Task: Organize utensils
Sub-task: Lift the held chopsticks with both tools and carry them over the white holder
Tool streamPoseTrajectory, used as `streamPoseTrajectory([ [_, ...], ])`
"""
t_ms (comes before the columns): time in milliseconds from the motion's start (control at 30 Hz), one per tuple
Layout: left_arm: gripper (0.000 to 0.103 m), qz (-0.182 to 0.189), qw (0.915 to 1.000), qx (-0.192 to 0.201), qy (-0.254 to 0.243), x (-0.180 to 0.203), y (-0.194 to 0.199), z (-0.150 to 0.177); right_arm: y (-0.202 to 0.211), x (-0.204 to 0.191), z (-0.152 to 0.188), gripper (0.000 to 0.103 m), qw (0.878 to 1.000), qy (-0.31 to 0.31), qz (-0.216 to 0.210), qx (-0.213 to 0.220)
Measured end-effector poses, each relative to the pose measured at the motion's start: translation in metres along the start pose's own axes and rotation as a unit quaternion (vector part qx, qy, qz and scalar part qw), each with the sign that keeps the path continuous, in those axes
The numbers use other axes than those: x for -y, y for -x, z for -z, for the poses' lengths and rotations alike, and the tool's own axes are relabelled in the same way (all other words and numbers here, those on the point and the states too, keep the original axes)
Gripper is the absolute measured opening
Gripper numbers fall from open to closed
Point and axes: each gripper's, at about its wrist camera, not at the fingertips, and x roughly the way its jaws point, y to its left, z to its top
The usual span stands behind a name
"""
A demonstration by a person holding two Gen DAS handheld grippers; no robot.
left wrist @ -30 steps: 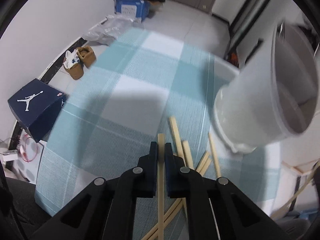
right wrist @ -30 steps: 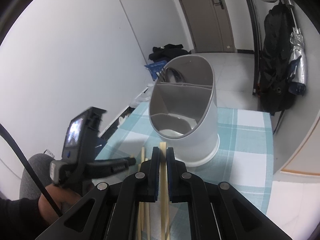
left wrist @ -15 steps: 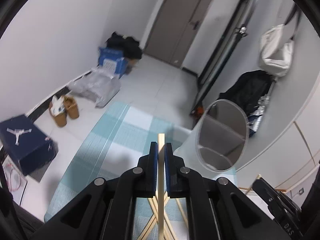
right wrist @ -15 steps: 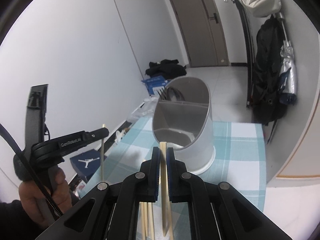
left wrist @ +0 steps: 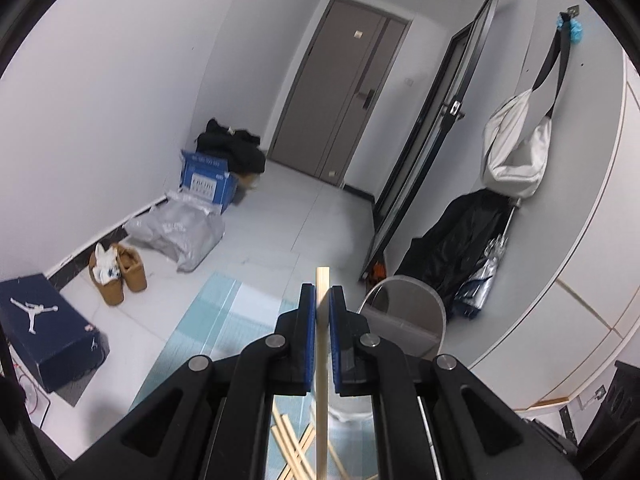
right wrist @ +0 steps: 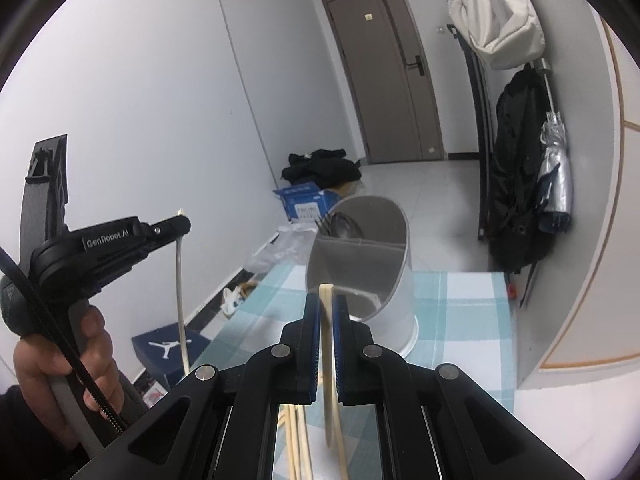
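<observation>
My left gripper (left wrist: 322, 294) is shut on a wooden chopstick (left wrist: 321, 364) and holds it upright, lifted above the table; it also shows in the right wrist view (right wrist: 182, 228) with the chopstick (right wrist: 181, 292) hanging down. My right gripper (right wrist: 326, 304) is shut on another wooden chopstick (right wrist: 329, 364). The grey-and-white utensil holder (right wrist: 360, 276) stands just beyond the right gripper, with forks in its rear compartment; in the left wrist view it (left wrist: 404, 320) sits low to the right. Several loose chopsticks (left wrist: 294, 444) lie on the checked cloth below.
The table has a blue-and-white checked cloth (right wrist: 456, 312). On the floor to the left are a dark shoe box (left wrist: 44, 332), brown shoes (left wrist: 118, 272), a plastic bag (left wrist: 180, 232) and a blue box (left wrist: 206, 180). Bags hang at the right wall (left wrist: 516, 152).
My left gripper has risen and tilted up with its chopstick, from the table to well above it. My right gripper has lifted slightly with its chopstick, staying near the holder.
</observation>
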Motion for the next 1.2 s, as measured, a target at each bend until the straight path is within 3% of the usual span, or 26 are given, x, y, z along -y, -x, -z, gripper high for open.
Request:
streamPoseTrajectory([
  [267, 0.003, 0.024, 0.9989, 0.039, -0.003, 0.017, 0.002, -0.022, 0.02, 0.007, -0.028, 0.005, 0.999, -0.018, 0.0, 0.029],
  [667, 0.003, 0.052, 0.9958, 0.072, -0.02, 0.046, -0.005, -0.063, 0.037, 0.015, -0.105, 0.005, 0.997, -0.028, -0.008, 0.07],
  [1000, 0.003, 0.066, 0.9903, 0.116, -0.038, 0.06, -0.03, -0.085, 0.023, 0.031, -0.161, 0.005, 0.994, -0.024, -0.001, 0.102],
  [1200, 0.003, 0.062, 0.9912, 0.113, -0.03, 0.063, -0.065, -0.086, 0.004, 0.051, -0.173, 0.005, 0.993, -0.04, 0.008, 0.109],
])
